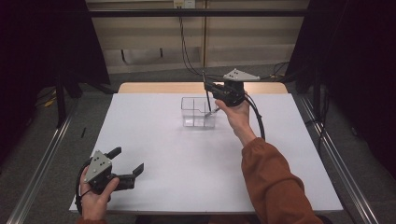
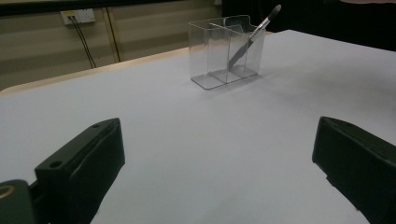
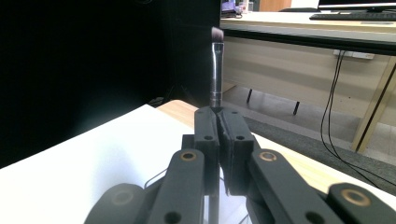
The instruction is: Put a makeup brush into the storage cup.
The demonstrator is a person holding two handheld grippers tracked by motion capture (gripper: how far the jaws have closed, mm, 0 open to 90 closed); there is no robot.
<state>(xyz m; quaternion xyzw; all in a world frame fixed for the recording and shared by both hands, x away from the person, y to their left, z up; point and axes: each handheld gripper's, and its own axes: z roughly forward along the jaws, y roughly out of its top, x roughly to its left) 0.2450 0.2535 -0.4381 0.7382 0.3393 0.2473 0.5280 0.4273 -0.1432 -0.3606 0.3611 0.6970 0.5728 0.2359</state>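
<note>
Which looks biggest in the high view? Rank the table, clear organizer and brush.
1. Table, by far.
2. Clear organizer.
3. Brush, a thin stick clamped in the right hand-held gripper, over the organizer.

1. The left hand (image 1: 95, 196) sits at about 7 o'clock on the table and holds the left gripper (image 1: 127, 161) low over the surface.
2. The left gripper points toward 2 o'clock, its two black jaws standing wide apart with nothing between them.
3. The right forearm, in an orange sleeve, reaches from 5 o'clock toward 12 o'clock.
4. The right hand (image 1: 238, 114) holds the right gripper (image 3: 218, 122) raised, its jaws pressed together on a brush (image 3: 216, 70) handle.
</note>
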